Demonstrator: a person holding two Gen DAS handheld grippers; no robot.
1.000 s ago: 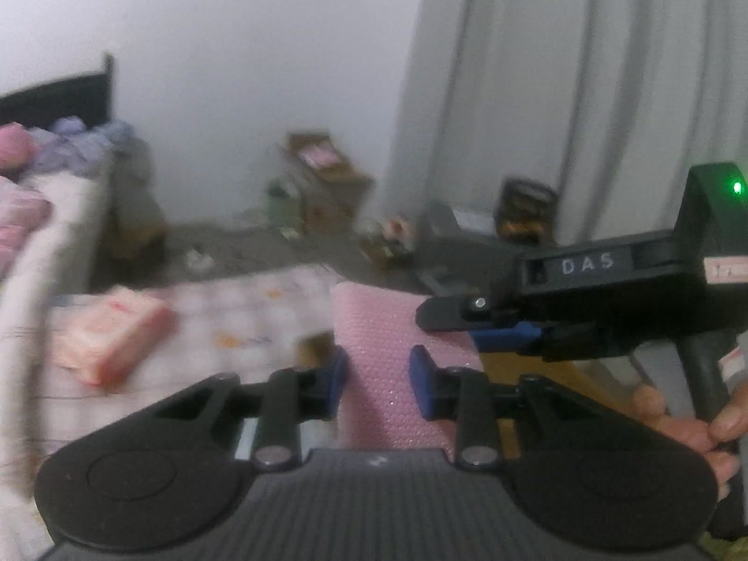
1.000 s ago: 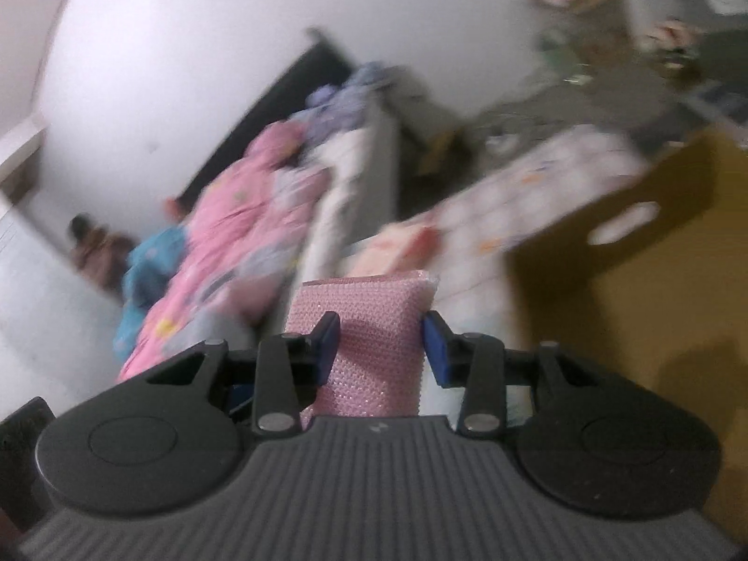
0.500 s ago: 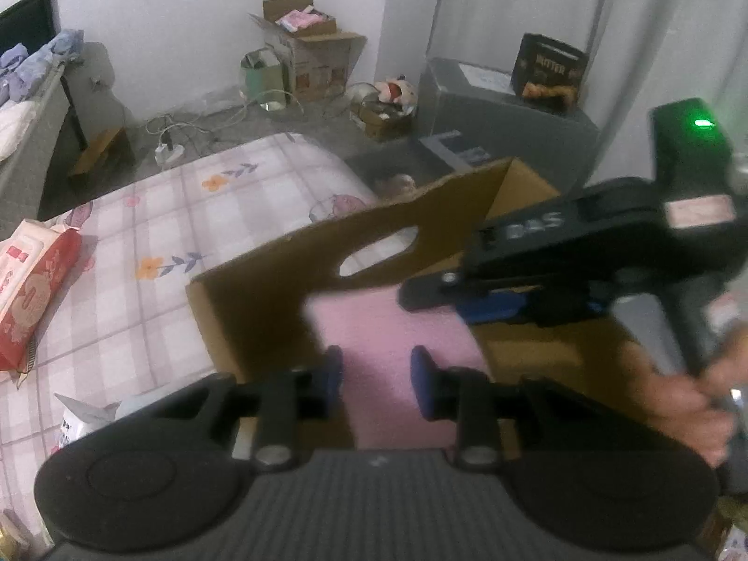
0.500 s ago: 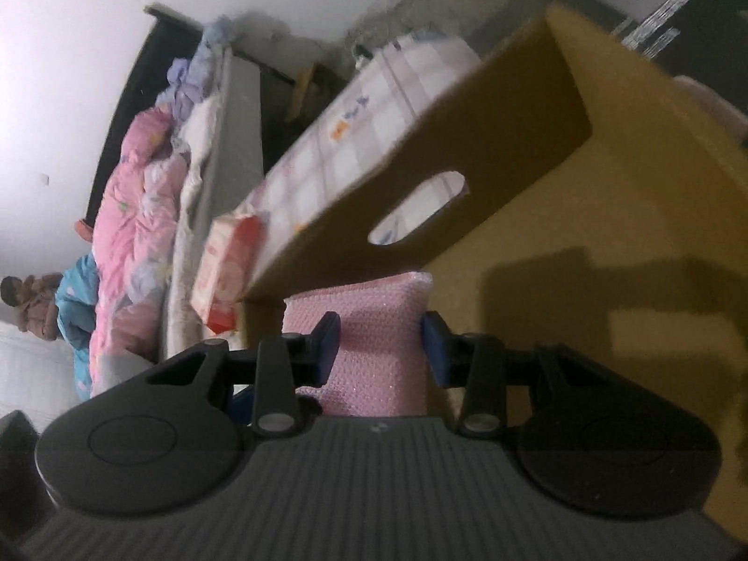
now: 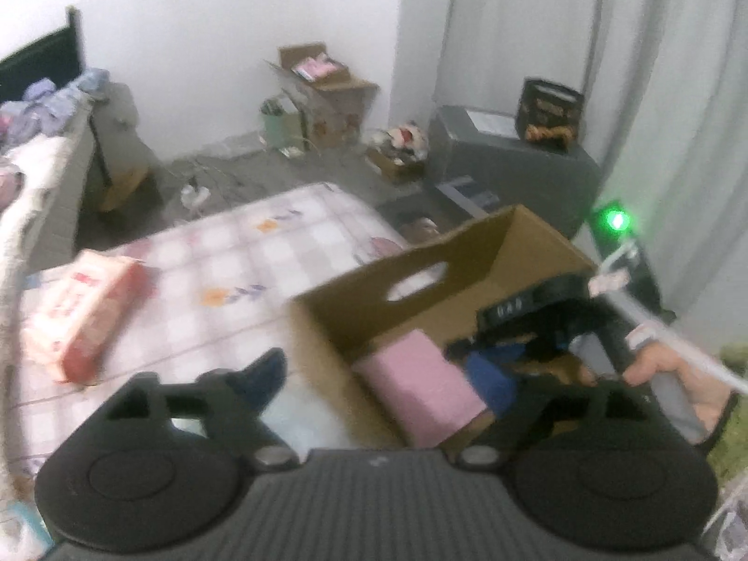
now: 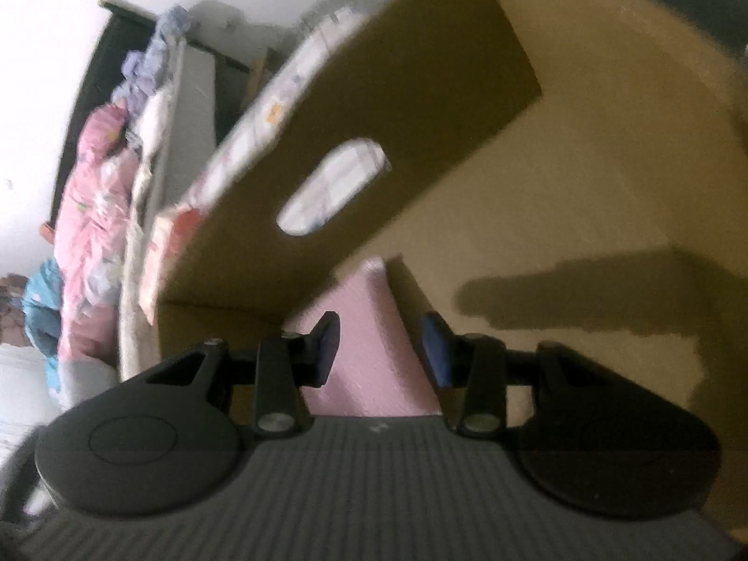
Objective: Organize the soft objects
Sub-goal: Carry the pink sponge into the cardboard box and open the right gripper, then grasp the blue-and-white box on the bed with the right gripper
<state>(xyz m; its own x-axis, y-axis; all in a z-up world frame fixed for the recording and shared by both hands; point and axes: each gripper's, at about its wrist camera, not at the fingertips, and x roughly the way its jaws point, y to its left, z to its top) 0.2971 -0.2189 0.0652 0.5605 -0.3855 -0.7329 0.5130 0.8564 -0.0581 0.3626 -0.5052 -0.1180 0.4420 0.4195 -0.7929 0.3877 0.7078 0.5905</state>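
A pink bubble-wrap pad (image 5: 418, 381) lies inside the open cardboard box (image 5: 420, 262) that stands on the checked bed cover. My left gripper (image 5: 378, 378) is open wide above the box's near corner and holds nothing. My right gripper (image 6: 378, 343) is inside the box, and the pad (image 6: 369, 341) sits between its open fingers without being squeezed. The right gripper also shows in the left wrist view (image 5: 505, 364), reaching in from the right.
A pink-and-white tissue pack (image 5: 84, 313) lies on the cover to the left of the box. A bed with pink bedding (image 6: 93, 215) is at far left. Cardboard boxes (image 5: 322, 89) and a grey cabinet (image 5: 509, 163) stand by the far wall.
Both grippers carried the pink pad down into the box and opened. The left gripper has pulled back and up; the pad now rests on the box floor.
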